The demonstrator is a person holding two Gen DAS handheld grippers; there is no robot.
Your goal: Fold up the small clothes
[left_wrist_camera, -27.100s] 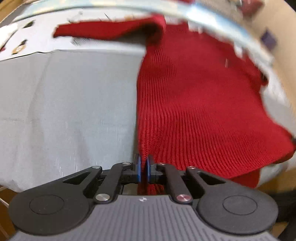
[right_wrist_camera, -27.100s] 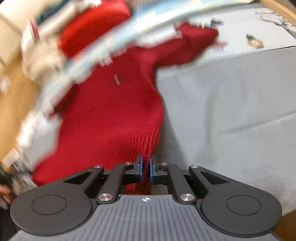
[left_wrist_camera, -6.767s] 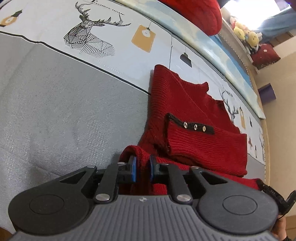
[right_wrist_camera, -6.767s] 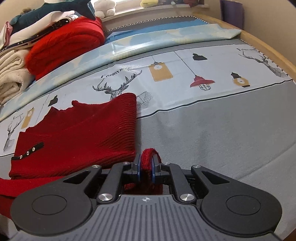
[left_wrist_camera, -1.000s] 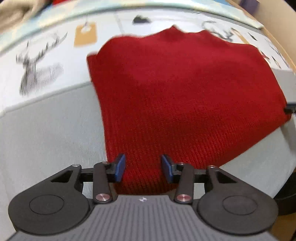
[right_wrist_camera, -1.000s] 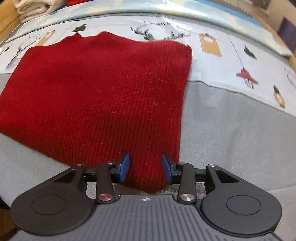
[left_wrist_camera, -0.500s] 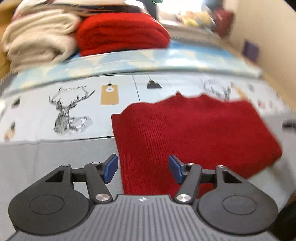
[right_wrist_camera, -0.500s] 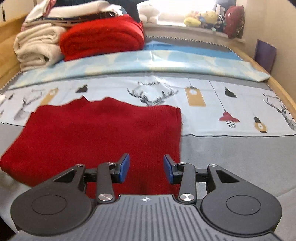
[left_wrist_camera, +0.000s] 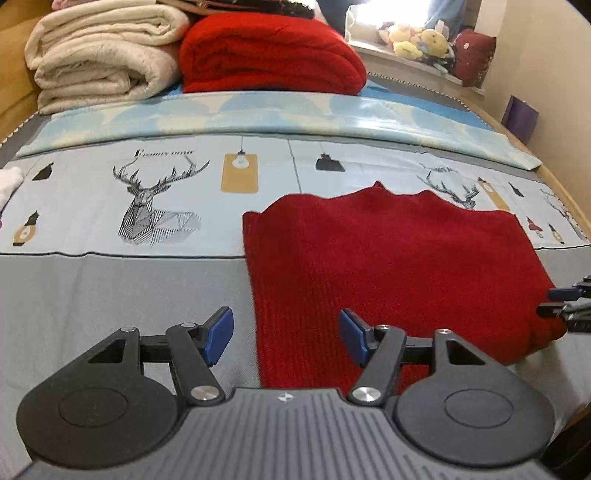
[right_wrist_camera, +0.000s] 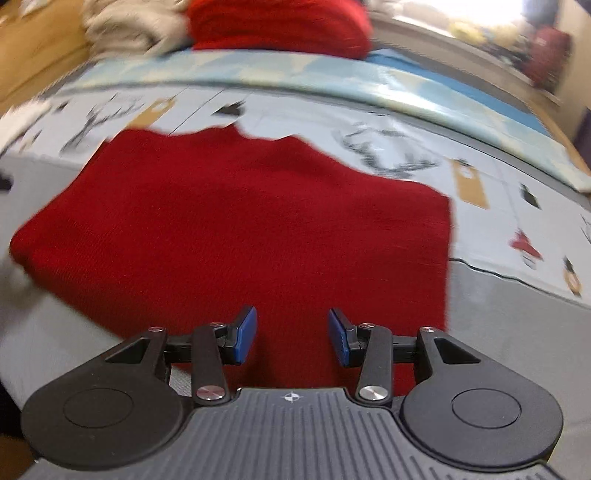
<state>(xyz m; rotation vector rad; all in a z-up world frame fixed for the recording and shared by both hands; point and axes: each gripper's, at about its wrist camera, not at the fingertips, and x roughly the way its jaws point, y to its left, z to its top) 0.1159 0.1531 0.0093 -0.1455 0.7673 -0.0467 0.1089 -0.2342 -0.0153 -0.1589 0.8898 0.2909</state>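
Red knit fills the middle of the left wrist view: the folded sweater lies flat on the bed, half on the grey sheet and half on the pale blue deer-print cover. Its left edge runs from 12 o'clock down between the blue pads of the left gripper. The jaws are opening, set wide, and grip nothing; the sweater's near edge lies below the gap, not pinched. At 3 o'clock the tips of the right gripper show at the frame edge, beside the sweater's right corner. At 11 o'clock, 2 stacks sit at the head of the bed: cream blankets and a folded red blanket, touching. Soft toys sit on a sill at 1 o'clock.

Blur smears the right wrist view. The sweater spreads from 9 o'clock to 2 o'clock, its right edge dropping past the right-hand pad. The right gripper hangs over the sweater's near edge, jaws opening, about half wide, holding nothing; red knit shows through the gap. The red blanket lies at 12 o'clock, the cream blankets beside it at 11 o'clock.
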